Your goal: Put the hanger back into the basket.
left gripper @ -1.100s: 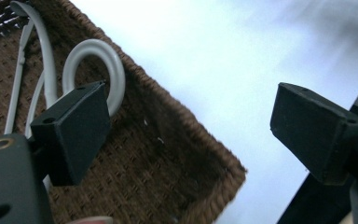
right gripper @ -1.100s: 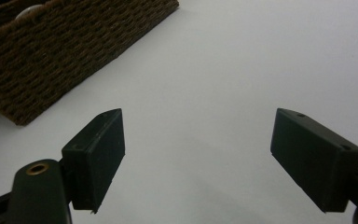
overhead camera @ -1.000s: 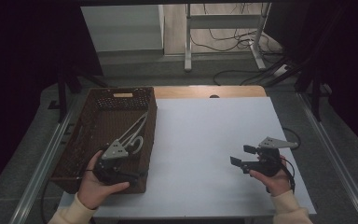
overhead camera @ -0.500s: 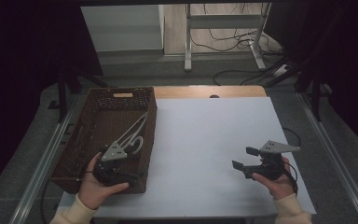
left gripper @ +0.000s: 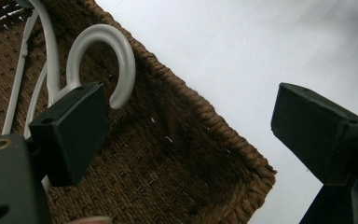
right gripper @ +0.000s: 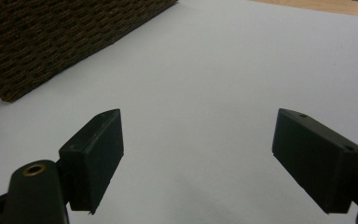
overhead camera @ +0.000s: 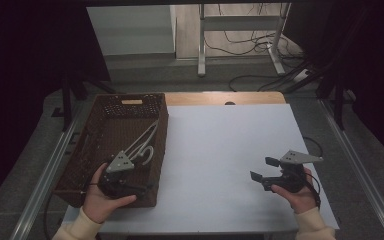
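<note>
In the high view, a brown woven basket (overhead camera: 115, 135) sits on the left part of a white table (overhead camera: 220, 150), and white hangers (overhead camera: 144, 144) lie inside the basket, running from its middle toward its near right corner. The left gripper (overhead camera: 139, 188) hangs over the basket's near end, held by the left hand (overhead camera: 100, 200), just beside the hooked end of the hangers. The right gripper (overhead camera: 261, 169) is held by the right hand (overhead camera: 296, 192) well apart from the basket, over the bare table on the basket's right, with its jaws apart. In the left gripper view, the jaws stand wide apart above the basket's near corner; the left jaw overlaps the stem of the hangers (left gripper: 100, 60) just below the curved hook, and whether it touches them cannot be told. The woven rim of the basket (left gripper: 205, 121) runs between the jaws, and the right jaw is over the table (left gripper: 223, 46) outside the basket. In the right gripper view, the jaws stand wide apart with nothing between them above the table (right gripper: 205, 93), and the basket's (right gripper: 51, 37) woven side wall is at upper left.
</note>
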